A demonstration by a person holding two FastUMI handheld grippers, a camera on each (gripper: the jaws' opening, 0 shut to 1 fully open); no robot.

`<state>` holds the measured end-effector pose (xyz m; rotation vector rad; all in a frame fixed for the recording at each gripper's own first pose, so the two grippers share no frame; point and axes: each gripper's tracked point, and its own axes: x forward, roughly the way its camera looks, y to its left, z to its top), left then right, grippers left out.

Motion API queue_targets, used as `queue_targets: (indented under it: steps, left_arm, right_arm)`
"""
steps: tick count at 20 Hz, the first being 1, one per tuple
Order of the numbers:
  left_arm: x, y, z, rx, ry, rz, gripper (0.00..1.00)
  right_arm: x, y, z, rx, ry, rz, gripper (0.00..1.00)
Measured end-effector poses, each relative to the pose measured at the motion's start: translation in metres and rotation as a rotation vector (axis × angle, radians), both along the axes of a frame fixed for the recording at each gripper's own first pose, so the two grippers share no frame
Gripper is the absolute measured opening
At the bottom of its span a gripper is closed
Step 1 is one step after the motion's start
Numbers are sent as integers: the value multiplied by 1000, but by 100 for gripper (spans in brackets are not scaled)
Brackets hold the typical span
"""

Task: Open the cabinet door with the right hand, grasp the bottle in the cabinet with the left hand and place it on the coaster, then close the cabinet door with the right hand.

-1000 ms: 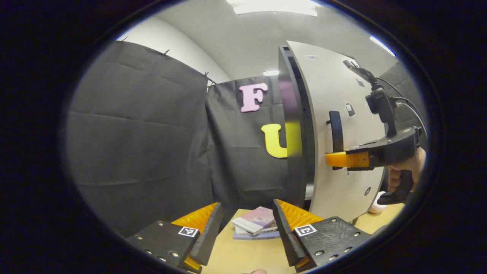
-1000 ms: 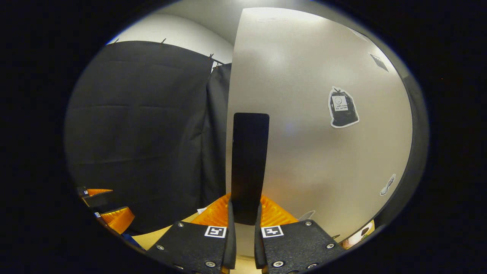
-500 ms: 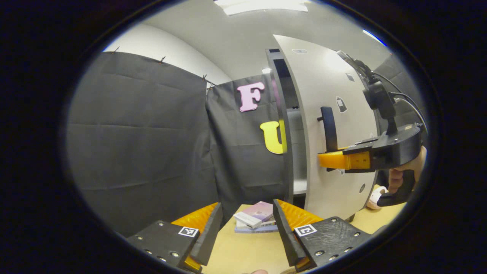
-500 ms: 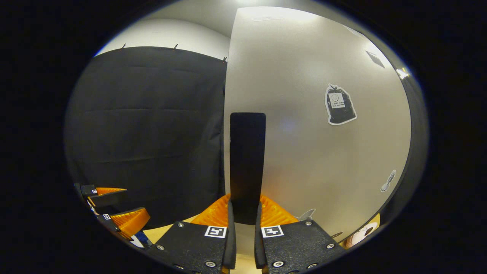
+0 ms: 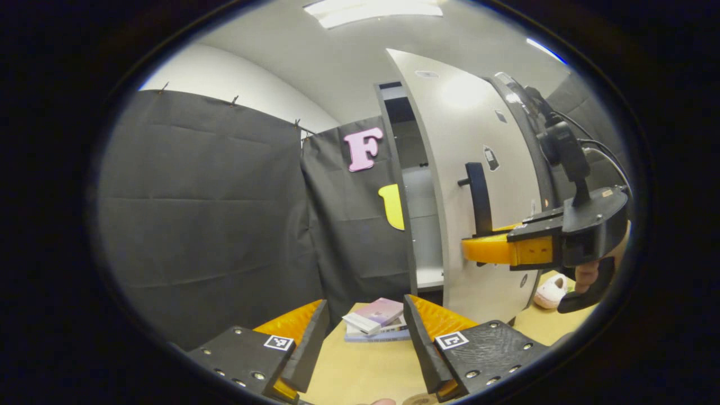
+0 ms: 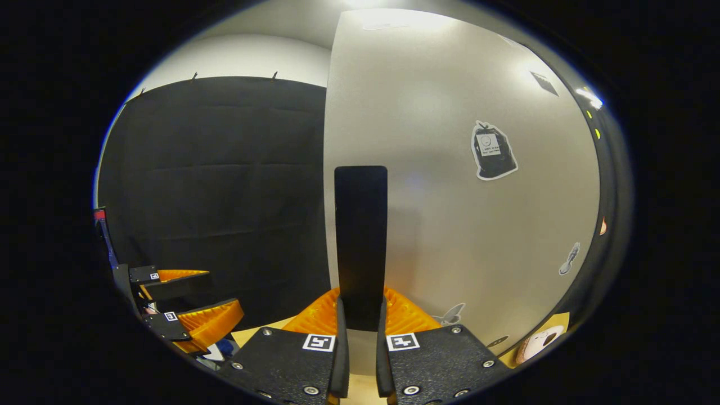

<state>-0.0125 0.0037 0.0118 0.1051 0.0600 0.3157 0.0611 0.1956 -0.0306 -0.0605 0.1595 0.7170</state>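
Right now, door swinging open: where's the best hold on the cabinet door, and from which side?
Take the door handle: an upright dark bar standing off the cabinet door near its free edge. Come straight at the door's front face, one finger either side of the bar, low on it. The right gripper is shut on it this way. The left gripper hangs open over the table.

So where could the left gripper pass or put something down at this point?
The cabinet door is ajar: a tall opening runs between its edge and the cabinet frame. Bare tabletop lies ahead of the open left gripper, short of the stacked books. It is crowded at the handle, where the right gripper clamps.
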Motion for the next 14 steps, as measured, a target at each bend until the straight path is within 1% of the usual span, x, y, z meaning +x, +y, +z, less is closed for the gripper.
queue_targets:
  steps: [2,7,8,9,10,11,12,14]
  left_arm:
    - [1,-2,2,5,0,4,70]
    - [4,-5,7,11,2,-1,70]
    - [4,-6,9,14,1,-6,76]
    - [4,-7,10,17,0,-9,76]
    - [3,-8,10,17,0,-13,73]
    - [3,-10,10,13,-2,-17,76]
    - [4,-13,10,8,-3,-22,73]
    - [5,-20,10,2,-1,-29,79]
  right_arm:
    - [-3,-3,0,1,1,19,18]
    - [-9,-13,0,8,-2,58,19]
    - [-9,-15,-1,9,-4,66,18]
    - [-10,-18,-1,9,-5,74,18]
    - [-11,-19,-1,11,-6,81,19]
    - [-11,-22,-1,13,-5,86,19]
    - [-12,-24,-1,14,-5,90,19]
    - [-11,-28,-2,17,-8,91,19]
